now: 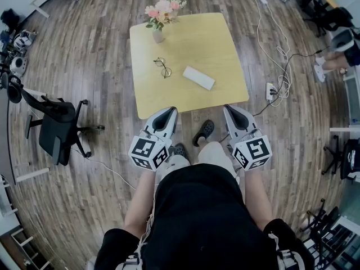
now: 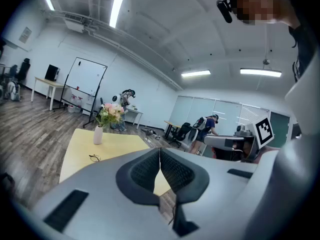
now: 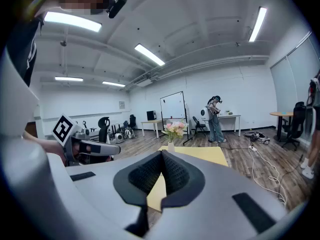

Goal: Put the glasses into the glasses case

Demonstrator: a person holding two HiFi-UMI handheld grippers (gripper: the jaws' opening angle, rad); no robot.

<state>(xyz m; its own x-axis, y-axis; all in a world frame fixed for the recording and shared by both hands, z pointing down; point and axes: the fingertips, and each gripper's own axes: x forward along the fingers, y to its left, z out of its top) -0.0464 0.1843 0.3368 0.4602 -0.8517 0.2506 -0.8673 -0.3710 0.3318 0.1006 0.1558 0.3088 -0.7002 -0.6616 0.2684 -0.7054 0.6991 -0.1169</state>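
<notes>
A pair of thin dark-rimmed glasses (image 1: 163, 67) lies on the square yellow table (image 1: 225, 89), left of centre; it also shows small in the left gripper view as the glasses (image 2: 94, 158). A white oblong glasses case (image 1: 198, 77) lies closed to their right. My left gripper (image 1: 167, 115) and right gripper (image 1: 232, 112) hover side by side just short of the table's near edge, both shut with nothing between the pads. In each gripper view the jaws meet at a thin seam, left gripper (image 2: 159, 160), right gripper (image 3: 162, 163).
A vase of pink flowers (image 1: 160, 17) stands at the table's far left corner. A black office chair (image 1: 56, 125) is to the left on the wood floor. Cables and a power strip (image 1: 271, 90) lie right of the table. A person (image 3: 216, 118) stands far behind.
</notes>
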